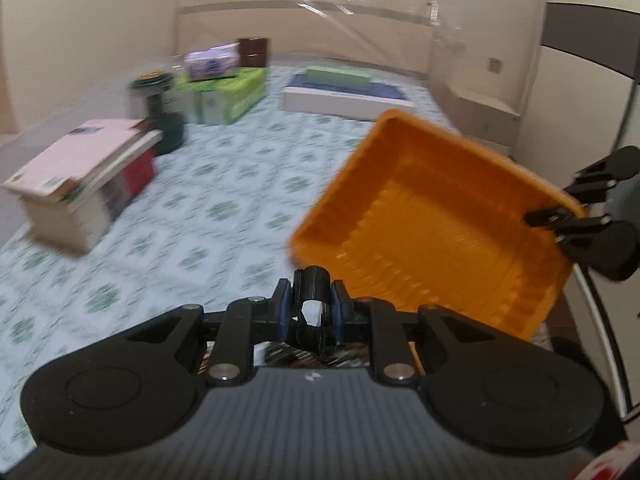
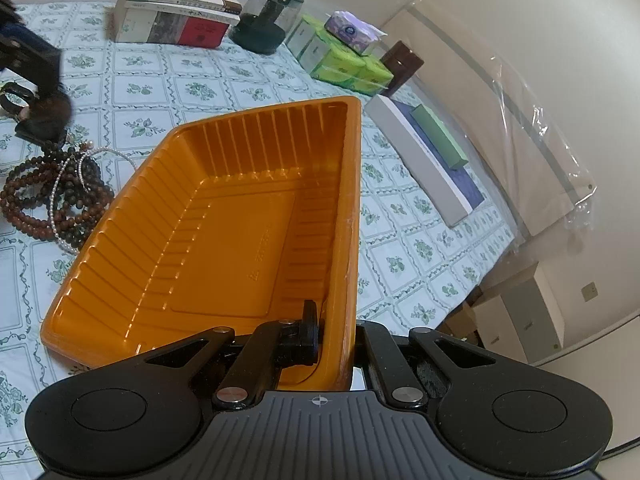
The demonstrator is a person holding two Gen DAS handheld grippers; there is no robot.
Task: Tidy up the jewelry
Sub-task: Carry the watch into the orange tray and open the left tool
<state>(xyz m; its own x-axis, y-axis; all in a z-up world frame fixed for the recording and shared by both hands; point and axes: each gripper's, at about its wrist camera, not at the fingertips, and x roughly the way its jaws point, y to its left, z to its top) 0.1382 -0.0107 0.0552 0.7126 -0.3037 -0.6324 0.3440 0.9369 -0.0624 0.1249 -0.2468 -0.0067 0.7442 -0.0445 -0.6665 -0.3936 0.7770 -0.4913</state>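
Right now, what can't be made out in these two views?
- Left tool: its fingers are shut on a small black ridged object; the left wrist view is too blurred to identify it.
- Brown bead strands and pearl strand: partly behind the orange ribbed plastic tray rim in the right wrist view.
- Right tool: outer finger hidden behind the tray wall.

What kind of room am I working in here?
Probably a home bedroom: a floral sheet covers a bed-like surface, with a plastic-wrapped headboard against the wall and stacked books and tissue packs on it.

The right gripper (image 2: 332, 336) clamped the rim of a tilted, ribbed orange plastic tray (image 2: 224, 232) beside brown bead strands (image 2: 44, 196).
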